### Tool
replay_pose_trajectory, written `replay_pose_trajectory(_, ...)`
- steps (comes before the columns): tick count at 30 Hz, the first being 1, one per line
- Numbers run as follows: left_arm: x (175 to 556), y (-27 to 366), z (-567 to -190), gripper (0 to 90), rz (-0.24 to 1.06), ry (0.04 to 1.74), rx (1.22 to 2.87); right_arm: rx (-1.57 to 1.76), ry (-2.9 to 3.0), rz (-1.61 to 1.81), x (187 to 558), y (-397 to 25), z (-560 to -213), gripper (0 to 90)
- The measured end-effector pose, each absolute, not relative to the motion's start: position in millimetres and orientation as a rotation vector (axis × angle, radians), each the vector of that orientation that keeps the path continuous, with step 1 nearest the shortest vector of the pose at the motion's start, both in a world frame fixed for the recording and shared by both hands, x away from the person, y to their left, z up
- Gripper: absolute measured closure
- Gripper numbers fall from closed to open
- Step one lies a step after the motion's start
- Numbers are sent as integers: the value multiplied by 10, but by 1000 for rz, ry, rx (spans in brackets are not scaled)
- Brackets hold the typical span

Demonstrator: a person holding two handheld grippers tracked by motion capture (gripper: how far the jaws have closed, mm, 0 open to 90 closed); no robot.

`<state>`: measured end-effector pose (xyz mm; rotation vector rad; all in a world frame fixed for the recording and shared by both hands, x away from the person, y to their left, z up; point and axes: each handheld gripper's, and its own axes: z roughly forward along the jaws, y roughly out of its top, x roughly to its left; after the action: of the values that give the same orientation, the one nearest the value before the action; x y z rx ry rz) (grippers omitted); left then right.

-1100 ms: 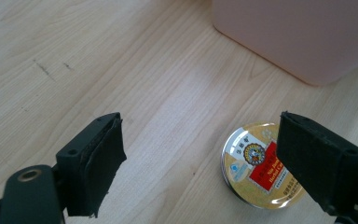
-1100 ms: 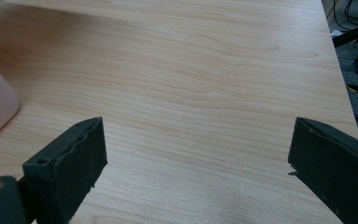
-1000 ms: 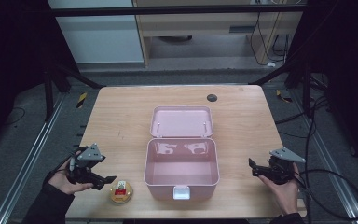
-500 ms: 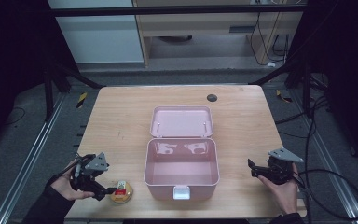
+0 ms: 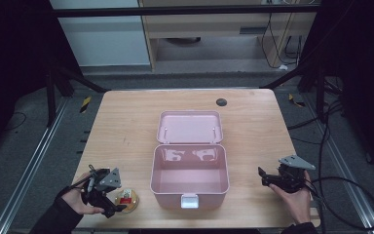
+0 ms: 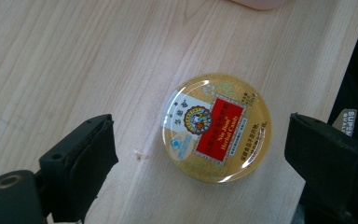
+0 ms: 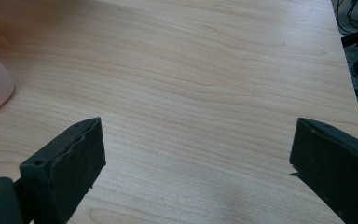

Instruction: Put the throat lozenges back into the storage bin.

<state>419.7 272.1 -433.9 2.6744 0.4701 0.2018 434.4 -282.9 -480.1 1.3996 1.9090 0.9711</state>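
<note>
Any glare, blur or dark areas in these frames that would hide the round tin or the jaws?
Left gripper view: the round tin has glare along its domed rim, yet its label stays legible; the near jaws look soft. Right gripper view: the jaws are blurred, the table grain sharp. High view: surroundings are dark, the table evenly lit, and the pink box shows reflections on its inner wall.

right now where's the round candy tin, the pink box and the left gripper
round candy tin (image 6: 216, 127), left gripper view, on the red label on its lid
pink box (image 5: 190, 200), high view, on the latch at its front wall
left gripper (image 6: 200, 154), left gripper view, midway between its open jaws, which flank the tin
</note>
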Motion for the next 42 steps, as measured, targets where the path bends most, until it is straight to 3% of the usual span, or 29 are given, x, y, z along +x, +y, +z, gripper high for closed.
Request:
replay_pose_trajectory(26, 4206, 2550, -4602, 64, 169, 397, 2756, 1395, 1935, 953, 4354, -2809, -4823, 34)
replay_pose_trajectory(42, 4273, 2488, -4694, 116, 125, 360, 2805, 1384, 1956, 938, 4363, -2795, -4842, 34)
